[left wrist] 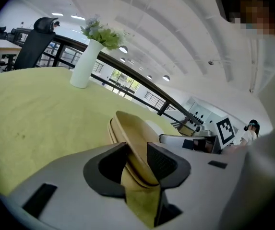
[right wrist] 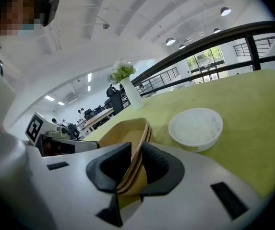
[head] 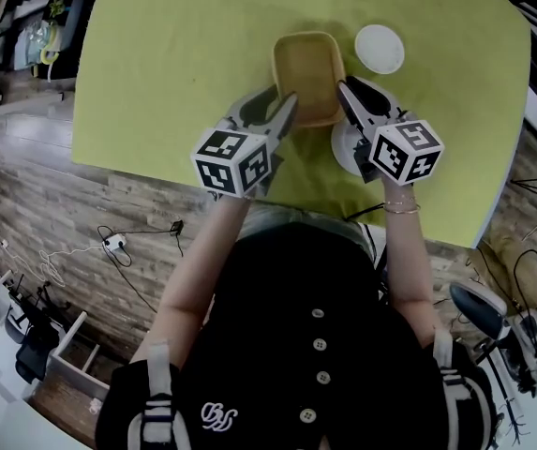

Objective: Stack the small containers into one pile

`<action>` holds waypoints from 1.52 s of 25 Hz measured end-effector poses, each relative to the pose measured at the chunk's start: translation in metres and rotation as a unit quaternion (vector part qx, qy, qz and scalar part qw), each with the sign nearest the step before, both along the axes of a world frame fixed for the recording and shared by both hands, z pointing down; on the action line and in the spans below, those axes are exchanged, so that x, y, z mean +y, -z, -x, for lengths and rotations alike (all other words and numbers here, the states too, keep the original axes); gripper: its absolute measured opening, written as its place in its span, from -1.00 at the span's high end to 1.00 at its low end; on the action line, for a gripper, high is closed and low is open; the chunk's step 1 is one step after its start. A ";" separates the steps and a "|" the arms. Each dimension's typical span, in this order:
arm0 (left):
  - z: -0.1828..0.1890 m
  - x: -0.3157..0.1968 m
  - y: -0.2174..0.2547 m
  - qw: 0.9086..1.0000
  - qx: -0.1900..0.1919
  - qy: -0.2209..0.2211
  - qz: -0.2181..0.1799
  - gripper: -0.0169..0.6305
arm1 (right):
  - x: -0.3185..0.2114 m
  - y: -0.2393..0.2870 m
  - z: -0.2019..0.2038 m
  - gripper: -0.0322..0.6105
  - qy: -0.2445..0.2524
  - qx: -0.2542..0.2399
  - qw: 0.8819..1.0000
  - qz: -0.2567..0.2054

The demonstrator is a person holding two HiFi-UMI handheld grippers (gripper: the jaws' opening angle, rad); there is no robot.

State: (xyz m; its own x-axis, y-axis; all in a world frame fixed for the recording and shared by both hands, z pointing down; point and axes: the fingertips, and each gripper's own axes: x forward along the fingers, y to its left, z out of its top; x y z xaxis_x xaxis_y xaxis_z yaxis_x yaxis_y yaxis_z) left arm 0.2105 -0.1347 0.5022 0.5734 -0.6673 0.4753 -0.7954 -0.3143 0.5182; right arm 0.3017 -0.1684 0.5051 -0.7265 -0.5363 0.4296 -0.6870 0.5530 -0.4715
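Head view: the stack (head: 308,78) of nested tan containers sits over the middle of the table (head: 156,73), with its long side running away from the person. Whether it rests on the tabletop or is lifted off it I cannot tell. The left gripper (head: 290,104) reaches its near left corner and the right gripper (head: 344,88) its near right corner, so the stack lies between the two.

In the right gripper view the stack (right wrist: 127,133) shows several layered rims, one inside another. The right gripper (right wrist: 136,151) pinches them, with one pad inside the wall and one outside, both tight against it.

In the left gripper view the stack (left wrist: 132,138) stands tilted, and its rim runs between the jaws of the left gripper (left wrist: 137,153). Those jaws are spread: the rim leans near the right-hand pad, and the other pad stands off from it, so they are not clamping it.

A white bowl (head: 380,49) stands just beside the stack's far right corner, apart from it. The right gripper view shows the bowl (right wrist: 196,128) upright on the table, to the right of the stack. In the head view a second white dish (head: 341,150) lies under the right gripper, mostly hidden by it.

Further off, a white vase (left wrist: 83,65) holding green sprigs stands on the far part of the table, and it also shows in the right gripper view (right wrist: 131,94). Beyond the table's edge is a dark chair (left wrist: 34,42).
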 end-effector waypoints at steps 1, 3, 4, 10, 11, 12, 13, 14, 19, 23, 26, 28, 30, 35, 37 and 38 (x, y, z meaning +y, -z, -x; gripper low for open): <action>-0.002 0.001 0.002 1.000 -0.006 -0.003 -0.001 0.53 | 0.001 0.001 -0.001 0.69 0.001 0.003 1.000 0.001; -0.003 0.003 0.003 1.000 -0.015 -0.007 -0.003 0.53 | 0.001 0.002 -0.004 0.68 -0.001 0.006 1.000 0.001; -0.001 0.004 0.003 1.000 -0.016 -0.005 -0.001 0.53 | 0.001 0.003 -0.004 0.67 -0.002 0.006 1.000 0.001; 0.007 0.011 -0.007 1.000 -0.008 0.008 0.020 0.51 | 0.003 -0.003 -0.007 0.58 -0.006 0.013 1.000 0.008; 0.007 0.011 -0.008 1.000 -0.006 0.010 0.022 0.50 | 0.002 -0.004 -0.008 0.56 -0.007 0.015 1.000 0.008; 0.008 0.010 -0.008 1.000 -0.006 0.009 0.022 0.48 | 0.001 -0.005 -0.008 0.54 -0.007 0.017 1.000 0.008; 0.008 0.009 -0.008 1.000 -0.009 0.007 0.022 0.47 | 0.001 -0.005 -0.008 0.52 -0.009 0.020 1.000 0.008; 0.009 0.009 -0.008 1.000 -0.013 0.004 0.021 0.47 | 0.001 -0.005 -0.008 0.50 -0.010 0.023 1.000 0.008; 0.012 0.010 -0.003 1.000 -0.022 -0.012 0.017 0.49 | 0.004 0.001 -0.005 0.52 -0.014 0.040 0.999 -0.001; 0.012 0.011 0.008 0.999 -0.032 -0.043 0.001 0.47 | 0.011 0.021 -0.006 0.52 -0.018 0.039 0.999 -0.021; 0.013 0.004 0.016 0.997 -0.028 -0.063 -0.017 0.53 | 0.016 0.034 -0.001 0.52 0.013 0.044 0.998 -0.037; 0.013 -0.002 0.023 0.997 -0.018 -0.071 -0.026 0.65 | 0.021 0.040 0.006 0.52 0.054 0.052 0.996 -0.042; 0.012 -0.005 0.033 0.995 -0.015 -0.085 -0.040 0.74 | 0.027 0.048 0.010 0.52 0.082 0.056 0.994 -0.046; 0.009 -0.001 0.059 0.989 0.019 -0.128 -0.069 0.91 | 0.036 0.076 0.017 0.56 0.081 0.063 0.992 -0.069; 0.008 0.001 0.070 0.984 0.038 -0.152 -0.089 0.91 | 0.041 0.082 0.025 0.65 0.092 0.068 0.991 -0.073; 0.008 0.002 0.076 0.980 0.045 -0.163 -0.101 0.91 | 0.044 0.085 0.030 0.73 0.102 0.069 0.990 -0.074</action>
State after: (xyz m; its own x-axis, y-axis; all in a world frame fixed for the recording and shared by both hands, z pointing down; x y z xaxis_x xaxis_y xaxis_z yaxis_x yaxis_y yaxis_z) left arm 0.2026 -0.1325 0.4258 0.8053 -0.5171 0.2899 -0.5895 -0.6469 0.4838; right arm 0.2718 -0.1247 0.4206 -0.7661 -0.4487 0.4603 -0.6060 0.7429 -0.2845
